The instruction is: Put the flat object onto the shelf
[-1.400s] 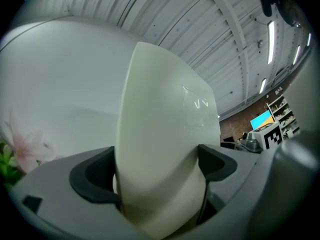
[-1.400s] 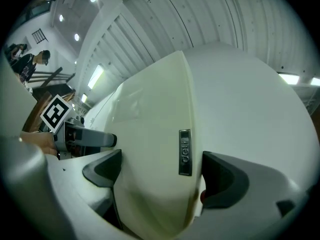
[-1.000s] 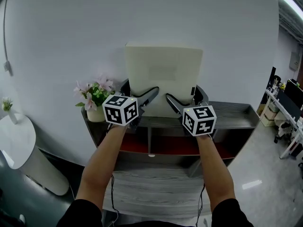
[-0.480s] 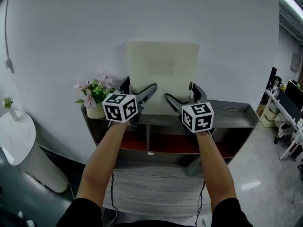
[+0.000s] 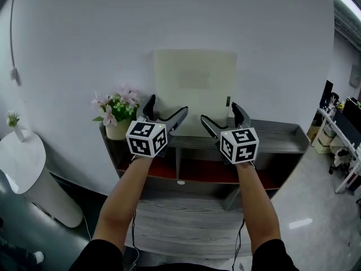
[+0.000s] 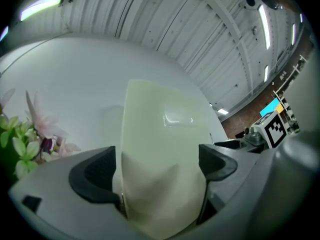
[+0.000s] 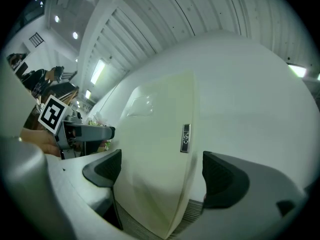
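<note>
The flat cream case [image 5: 195,86] stood on the shelf [image 5: 282,130] against the wall [image 5: 84,38], left gripper [image 5: 167,107] and right gripper [image 5: 219,112] open astride its lower corners, so placing looked finished and backing straight out seemed next

Flat object [image 5: 195,89]: thin, pale cream rectangular panel, standing upright on its lower edge on the top of the shelf [image 5: 282,130], broad face outward and close against the white wall, at 12 o'clock in the head view. Marks: a faint clear rectangular patch on the upper face, and a small dark tag on the right edge at about 4 o'clock. Shelf: grey wood-grain top with a raised rim, red-floored compartments below, divider at 6 o'clock from the panel.
</note>
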